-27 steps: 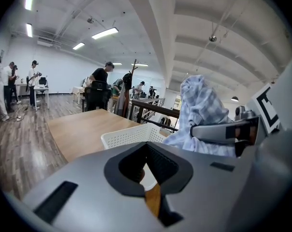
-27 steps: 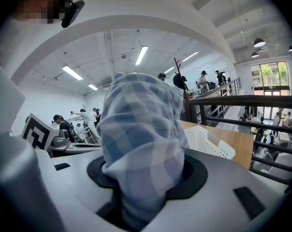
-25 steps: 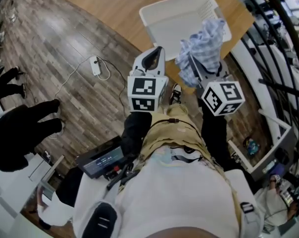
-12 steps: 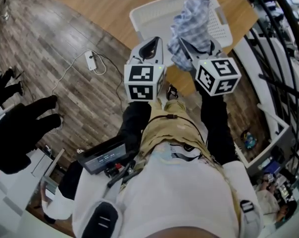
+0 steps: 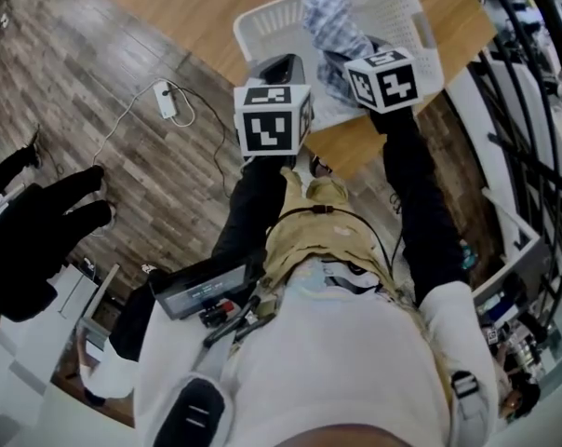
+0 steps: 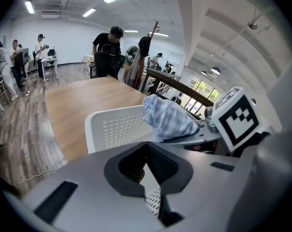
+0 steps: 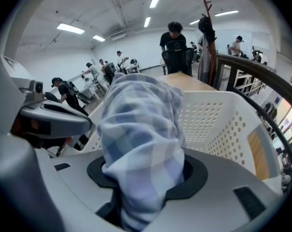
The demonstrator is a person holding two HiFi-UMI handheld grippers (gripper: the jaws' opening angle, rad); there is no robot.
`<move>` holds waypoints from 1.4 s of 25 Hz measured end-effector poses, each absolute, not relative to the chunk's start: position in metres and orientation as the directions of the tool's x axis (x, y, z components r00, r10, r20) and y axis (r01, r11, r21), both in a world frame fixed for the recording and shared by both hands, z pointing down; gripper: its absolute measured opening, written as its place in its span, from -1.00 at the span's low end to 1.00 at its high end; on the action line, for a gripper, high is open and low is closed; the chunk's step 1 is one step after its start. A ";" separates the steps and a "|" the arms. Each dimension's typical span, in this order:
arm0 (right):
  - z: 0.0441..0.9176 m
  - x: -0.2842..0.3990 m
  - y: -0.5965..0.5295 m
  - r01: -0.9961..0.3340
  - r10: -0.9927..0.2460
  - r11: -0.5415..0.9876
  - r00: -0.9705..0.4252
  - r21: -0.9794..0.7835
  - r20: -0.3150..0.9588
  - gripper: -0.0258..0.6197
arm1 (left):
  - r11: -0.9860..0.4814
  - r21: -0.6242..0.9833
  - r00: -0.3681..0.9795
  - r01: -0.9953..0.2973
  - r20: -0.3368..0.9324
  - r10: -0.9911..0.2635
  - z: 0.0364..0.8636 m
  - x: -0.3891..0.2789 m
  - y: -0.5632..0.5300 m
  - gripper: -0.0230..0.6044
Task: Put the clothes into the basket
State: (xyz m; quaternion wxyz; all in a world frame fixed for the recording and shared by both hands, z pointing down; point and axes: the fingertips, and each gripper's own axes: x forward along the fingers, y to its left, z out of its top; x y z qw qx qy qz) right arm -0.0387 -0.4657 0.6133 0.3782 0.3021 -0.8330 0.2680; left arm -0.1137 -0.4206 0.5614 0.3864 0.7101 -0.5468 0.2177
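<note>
A white perforated basket [image 5: 250, 45] stands on the wooden table [image 5: 169, 7]. My right gripper [image 5: 342, 60] is shut on a blue checked cloth [image 5: 331, 19], which it holds over the inside of the basket. In the right gripper view the cloth [image 7: 141, 139] bulges out from between the jaws and fills the middle, with the basket wall [image 7: 218, 124] behind it. My left gripper [image 5: 275, 67] hangs over the basket's near left rim, jaws together and nothing in them. The left gripper view shows the basket [image 6: 117, 129] and the held cloth [image 6: 167, 120] to the right.
A power strip [image 5: 165, 101] and its cable lie on the wood floor at the left. A dark railing [image 5: 532, 110] runs along the right. A person's black sleeves [image 5: 39, 240] reach in at the left. People and a coat stand [image 7: 206, 28] are beyond the table.
Both grippers have moved forward and down towards the basket. The checked cloth has gone from the basket's near right corner to over its inside.
</note>
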 end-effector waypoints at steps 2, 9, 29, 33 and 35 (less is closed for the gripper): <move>0.636 -0.038 -0.466 -0.675 -0.230 0.707 -0.502 -0.211 0.834 -0.22 | -0.100 0.315 0.310 -0.944 0.736 -0.602 0.566 -0.111 -0.422 -0.92; 0.710 -0.043 -0.465 -0.485 -0.002 0.858 -0.329 -0.167 0.944 -0.22 | -0.109 0.308 0.311 -0.945 0.745 -0.590 0.570 -0.107 -0.423 -0.92; 0.684 -0.040 -0.462 -0.376 0.070 0.901 -0.359 -0.214 0.930 0.14 | -0.128 0.295 0.306 -0.947 0.708 -0.636 0.534 -0.109 -0.404 -0.92; 0.603 -0.034 -0.486 -0.405 -0.122 0.912 -0.425 -0.068 0.897 0.14 | -0.151 0.290 0.310 -0.945 0.651 -0.693 0.504 -0.105 -0.402 -0.92; 0.552 -0.034 -0.487 -0.454 -0.216 0.890 -0.510 -0.047 0.832 0.00 | -0.170 0.284 0.313 -0.944 0.602 -0.735 0.482 -0.100 -0.402 -0.92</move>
